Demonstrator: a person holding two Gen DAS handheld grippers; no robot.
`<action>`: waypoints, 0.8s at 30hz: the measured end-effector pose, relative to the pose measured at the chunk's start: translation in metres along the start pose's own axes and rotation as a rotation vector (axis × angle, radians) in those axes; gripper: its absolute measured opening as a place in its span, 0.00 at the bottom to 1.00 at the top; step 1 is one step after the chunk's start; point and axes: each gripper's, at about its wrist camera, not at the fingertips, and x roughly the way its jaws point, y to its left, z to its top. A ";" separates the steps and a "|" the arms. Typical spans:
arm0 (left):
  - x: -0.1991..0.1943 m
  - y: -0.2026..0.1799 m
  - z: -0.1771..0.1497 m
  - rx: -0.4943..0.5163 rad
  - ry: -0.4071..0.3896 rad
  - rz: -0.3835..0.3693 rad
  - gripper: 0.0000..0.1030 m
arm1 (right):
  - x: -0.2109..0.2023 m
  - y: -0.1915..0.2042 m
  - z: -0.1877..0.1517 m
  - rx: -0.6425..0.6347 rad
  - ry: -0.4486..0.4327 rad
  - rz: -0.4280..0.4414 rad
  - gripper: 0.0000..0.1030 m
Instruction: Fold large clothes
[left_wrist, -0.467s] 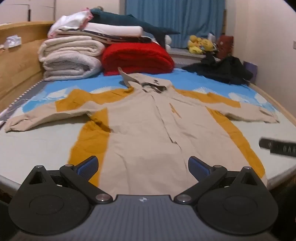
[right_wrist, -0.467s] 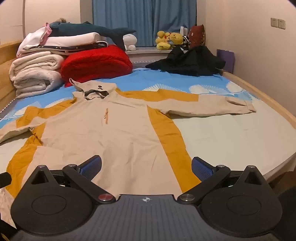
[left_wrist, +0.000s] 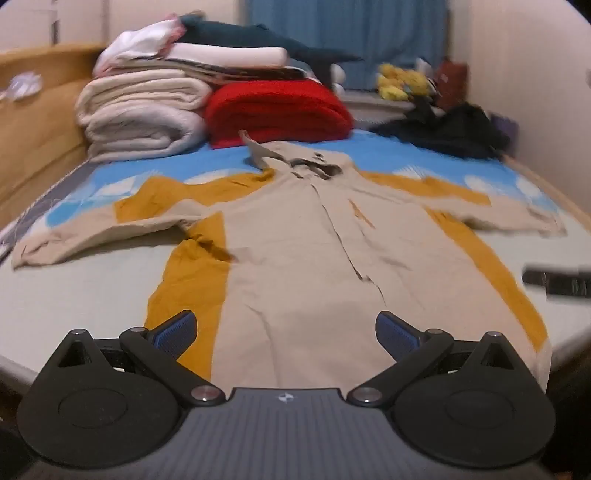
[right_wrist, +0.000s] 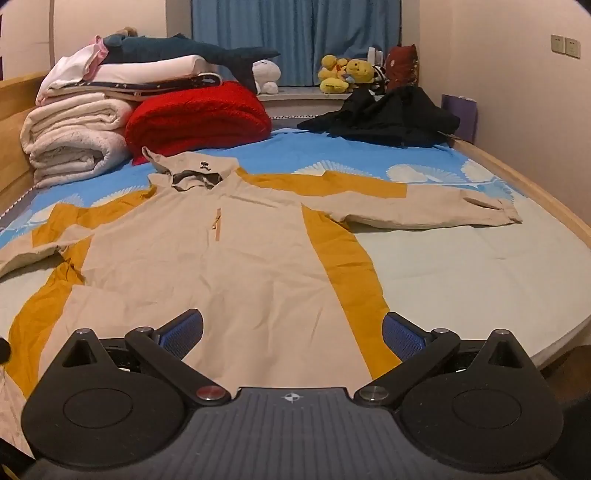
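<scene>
A large beige hooded jacket with mustard-yellow side panels (left_wrist: 295, 258) lies flat and spread out on the bed, sleeves stretched to both sides, hood toward the far end. It also shows in the right wrist view (right_wrist: 207, 266). My left gripper (left_wrist: 286, 332) is open and empty, just above the jacket's near hem. My right gripper (right_wrist: 291, 332) is open and empty above the hem, toward the jacket's right yellow panel. The right gripper's dark body (left_wrist: 557, 282) shows at the right edge of the left wrist view.
Folded white blankets (right_wrist: 74, 140) and a red blanket (right_wrist: 199, 118) are stacked at the far left. A black garment (right_wrist: 384, 118) lies far right. Plush toys (right_wrist: 343, 74) sit by the blue curtain. A wooden bed frame (right_wrist: 535, 192) runs along the right side.
The left wrist view has shifted slightly and is blurred by motion. The right gripper has barely moved. Both grippers stay open; the jacket has not moved.
</scene>
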 end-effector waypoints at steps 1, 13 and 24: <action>-0.002 0.003 0.003 -0.010 -0.028 0.013 1.00 | 0.001 0.002 0.000 -0.008 0.002 0.002 0.99; 0.001 0.007 0.007 -0.018 -0.081 0.002 0.99 | 0.018 0.017 0.003 -0.045 -0.004 0.016 0.99; 0.002 -0.001 0.002 0.017 -0.097 0.012 0.98 | 0.014 0.012 0.049 -0.013 -0.102 0.066 0.99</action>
